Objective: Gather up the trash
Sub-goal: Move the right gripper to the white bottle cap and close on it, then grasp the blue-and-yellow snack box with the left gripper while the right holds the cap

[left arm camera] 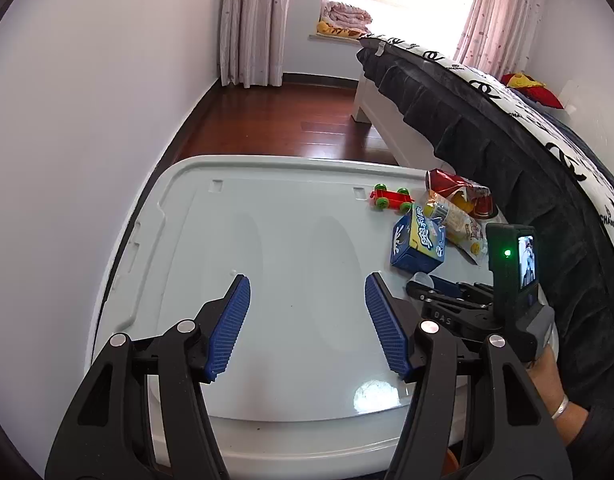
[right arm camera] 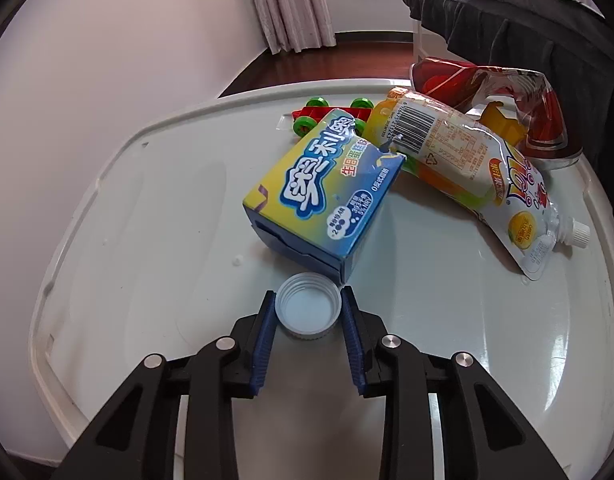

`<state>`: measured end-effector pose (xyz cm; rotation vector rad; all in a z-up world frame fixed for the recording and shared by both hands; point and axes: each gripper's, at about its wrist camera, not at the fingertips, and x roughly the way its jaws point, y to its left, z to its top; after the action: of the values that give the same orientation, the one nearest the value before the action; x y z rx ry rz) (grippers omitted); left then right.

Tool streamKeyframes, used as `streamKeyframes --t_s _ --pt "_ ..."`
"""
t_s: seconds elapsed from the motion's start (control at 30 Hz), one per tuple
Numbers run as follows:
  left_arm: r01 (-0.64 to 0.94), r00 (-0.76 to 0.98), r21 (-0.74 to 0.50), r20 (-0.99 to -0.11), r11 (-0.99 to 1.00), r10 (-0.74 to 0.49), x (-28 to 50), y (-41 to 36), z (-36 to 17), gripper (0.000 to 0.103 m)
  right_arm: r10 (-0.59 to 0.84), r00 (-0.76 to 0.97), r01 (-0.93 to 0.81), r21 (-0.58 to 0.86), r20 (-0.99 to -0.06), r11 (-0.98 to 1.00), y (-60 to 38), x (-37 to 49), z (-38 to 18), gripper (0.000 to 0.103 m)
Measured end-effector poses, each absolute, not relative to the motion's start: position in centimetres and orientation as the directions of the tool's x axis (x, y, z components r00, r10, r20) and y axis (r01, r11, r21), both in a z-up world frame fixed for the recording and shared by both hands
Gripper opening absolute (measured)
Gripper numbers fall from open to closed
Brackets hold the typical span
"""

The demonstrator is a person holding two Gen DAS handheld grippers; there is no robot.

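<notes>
**Bottle cap caught between the right fingers**

Bottle cap (right arm camera: 308, 306), white plastic with a ribbed outer rim, lies on the pale tabletop (right arm camera: 147, 216) with its hollow side up, so the screw threads inside show. Being round, it has no long axis; its opening faces straight up. It sits just in front of a corner of the blue and yellow biscuit box (right arm camera: 327, 192).

The right hand-held gripper (right arm camera: 308, 300) has its blue ridged pads against the cap's two sides, gripping it while it rests on the surface. No earlier picture shows whether it has been lifted.

The box lies flat, its long axis running from near the cap away toward a red toy car (right arm camera: 327, 118) with green wheels. A spouted juice pouch (right arm camera: 479, 168) lies beside the box, its white capped spout pointing to the right. Behind it is a crumpled red snack bag (right arm camera: 503, 96).

The left hand-held gripper (left arm camera: 307, 320) hangs over a bare part of the tabletop, fingers spread wide with nothing between them.
</notes>
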<state>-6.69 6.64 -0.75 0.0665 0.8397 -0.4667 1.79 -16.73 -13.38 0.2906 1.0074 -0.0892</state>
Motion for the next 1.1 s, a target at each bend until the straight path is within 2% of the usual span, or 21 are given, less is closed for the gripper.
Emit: streamKeyframes --t_s 0.23,0.47,0.53,0.67,0.73,0.9,1.1 --pt "0.412 0.567 -0.136 -0.735 0.901 -0.371 -6.6 6.9 -0.9 0.059 0.080 0.551 0.159 0.199 -0.831 0.967 -16.5 -0.6 -12.1 0.032" --pt "0.460 0.522 -0.138 -0.757 0.877 -0.393 -6.4 4.6 -1.8 0.059 0.144 0.596 0.059 0.222 -0.790 0.973 -17.4 -7.2 -6.5 0.032" --pt "0.481 0.505 -0.137 -0.764 0.866 -0.402 -6.3 3.1 -2.0 0.071 0.147 0.606 0.050 0.222 -0.781 0.974 -18.1 -9.0 -5.0 0.032" --pt "0.530 0.481 -0.136 -0.765 0.837 -0.428 -6.3 0.0 -2.6 0.077 0.147 0.632 0.067 0.243 -0.761 0.968 -20.4 -12.6 -3.5 0.032" --pt "0.546 0.476 -0.120 -0.771 0.829 -0.424 -6.3 -1.7 -3.2 0.083 0.148 0.634 0.078 0.253 -0.759 0.964 -21.2 -13.7 -3.6 0.032" --pt "0.581 0.461 -0.066 -0.794 0.811 -0.396 -5.5 -5.9 -5.2 0.085 0.162 0.636 0.094 0.284 -0.755 0.954 -22.5 -15.4 -4.8 0.032" --pt "0.577 0.446 -0.065 -0.810 0.814 -0.380 -3.6 -8.8 -6.8 0.085 0.173 0.645 0.095 0.302 -0.744 0.948 -23.5 -16.0 -4.8 0.032"
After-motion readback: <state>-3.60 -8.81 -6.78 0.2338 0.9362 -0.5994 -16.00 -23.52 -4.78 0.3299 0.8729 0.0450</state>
